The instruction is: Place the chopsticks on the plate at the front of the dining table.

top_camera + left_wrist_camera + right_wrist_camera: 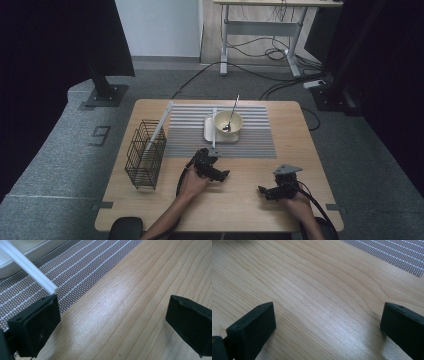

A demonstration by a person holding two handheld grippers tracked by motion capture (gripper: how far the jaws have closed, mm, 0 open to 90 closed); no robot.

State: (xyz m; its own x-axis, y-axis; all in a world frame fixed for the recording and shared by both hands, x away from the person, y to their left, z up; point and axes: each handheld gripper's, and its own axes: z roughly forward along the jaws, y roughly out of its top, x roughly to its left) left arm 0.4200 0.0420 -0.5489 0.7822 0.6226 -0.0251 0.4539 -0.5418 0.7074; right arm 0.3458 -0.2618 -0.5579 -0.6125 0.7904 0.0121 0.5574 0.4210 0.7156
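A cream bowl (228, 123) with a metal spoon (231, 116) in it sits on a white square plate (208, 131) on the striped mat (250, 137). A pair of white sticks (214, 129) lies across the plate, its near end (53, 288) close to my left gripper's left jaw. My left gripper (216, 170) (113, 312) is open over the bare wood at the mat's near edge. Near the front right of the table, my right gripper (265, 191) (328, 312) is also open over bare wood, holding nothing.
A black wire basket (145, 155) stands at the table's left, with a long white bar (159, 126) leaning out of it. The wooden table (240, 210) ends just in front of both hands. A corner of the mat (397, 252) shows in the right gripper view.
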